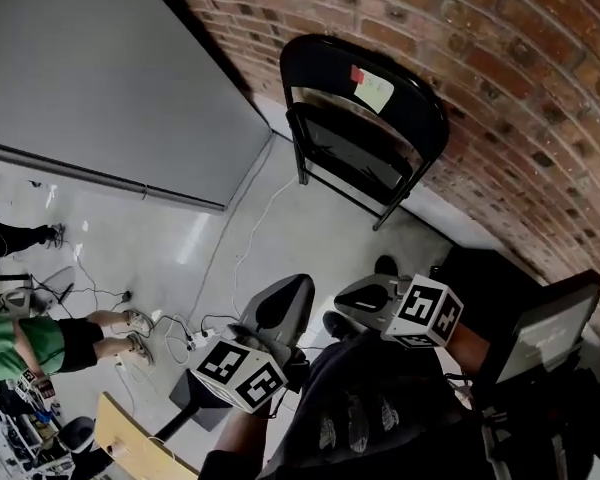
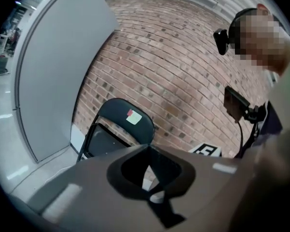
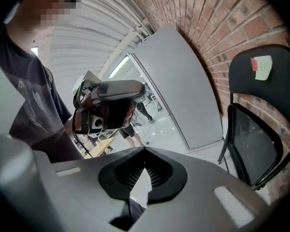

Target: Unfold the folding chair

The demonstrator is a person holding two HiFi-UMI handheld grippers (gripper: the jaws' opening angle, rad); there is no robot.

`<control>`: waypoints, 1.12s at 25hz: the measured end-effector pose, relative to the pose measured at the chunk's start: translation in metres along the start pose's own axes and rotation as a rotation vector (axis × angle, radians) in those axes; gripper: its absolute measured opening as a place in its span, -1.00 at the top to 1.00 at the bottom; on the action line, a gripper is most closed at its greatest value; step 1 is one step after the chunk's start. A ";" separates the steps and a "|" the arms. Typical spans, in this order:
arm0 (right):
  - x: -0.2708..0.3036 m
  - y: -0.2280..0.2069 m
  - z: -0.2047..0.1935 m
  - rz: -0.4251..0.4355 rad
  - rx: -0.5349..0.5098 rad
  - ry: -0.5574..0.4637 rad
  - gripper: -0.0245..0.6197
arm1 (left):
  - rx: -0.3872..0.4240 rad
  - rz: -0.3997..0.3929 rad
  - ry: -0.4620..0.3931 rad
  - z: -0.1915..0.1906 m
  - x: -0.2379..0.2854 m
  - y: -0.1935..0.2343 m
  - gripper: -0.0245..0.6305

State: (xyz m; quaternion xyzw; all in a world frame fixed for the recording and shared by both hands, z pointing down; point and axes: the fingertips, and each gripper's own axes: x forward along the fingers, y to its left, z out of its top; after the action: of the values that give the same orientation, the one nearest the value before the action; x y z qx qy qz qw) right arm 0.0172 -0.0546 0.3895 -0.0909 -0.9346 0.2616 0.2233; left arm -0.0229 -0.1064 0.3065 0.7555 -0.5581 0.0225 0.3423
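Note:
A black folding chair [image 1: 360, 118] stands folded flat against the brick wall, with a pale note and a red tag stuck on its backrest. Both grippers hang well short of it, over the floor, and touch nothing. My left gripper [image 1: 300, 286] points up toward the chair, jaws shut and empty. To its right, my right gripper [image 1: 344, 298] is also shut and empty. The left gripper view has the chair [image 2: 120, 128] beyond its closed jaws [image 2: 147, 150]. In the right gripper view the chair [image 3: 253, 129] is at the right edge, past closed jaws [image 3: 145, 151].
A large grey panel [image 1: 110, 88] leans on the wall left of the chair. Cables and a power strip [image 1: 195, 340] lie on the pale floor. A person in green [image 1: 40, 338] sits at the left. A screen on a stand [image 1: 545, 328] is at the right, a wooden board [image 1: 130, 438] at the bottom left.

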 end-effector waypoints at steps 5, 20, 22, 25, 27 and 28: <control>-0.027 -0.026 -0.003 -0.060 0.045 -0.054 0.92 | 0.037 -0.049 0.061 0.001 0.045 -0.013 0.92; -0.130 -0.163 -0.001 -0.330 0.053 -0.168 0.92 | 0.121 0.042 0.242 -0.031 0.227 0.024 0.92; -0.142 -0.180 0.003 -0.385 0.022 -0.167 0.92 | 0.118 0.052 0.255 -0.035 0.249 0.032 0.92; -0.161 -0.204 0.011 -0.479 -0.029 -0.166 0.91 | 0.114 0.082 0.280 -0.044 0.281 0.045 0.92; -0.175 -0.219 0.022 -0.549 -0.063 -0.174 0.91 | 0.109 0.112 0.299 -0.050 0.300 0.056 0.92; -0.183 -0.226 0.028 -0.590 -0.081 -0.180 0.91 | 0.101 0.132 0.307 -0.053 0.310 0.062 0.92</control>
State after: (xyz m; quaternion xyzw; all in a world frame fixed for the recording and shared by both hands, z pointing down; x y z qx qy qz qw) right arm 0.1537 -0.3111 0.4208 0.1990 -0.9463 0.1548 0.2021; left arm 0.0585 -0.3426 0.5067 0.7213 -0.5457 0.1881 0.3829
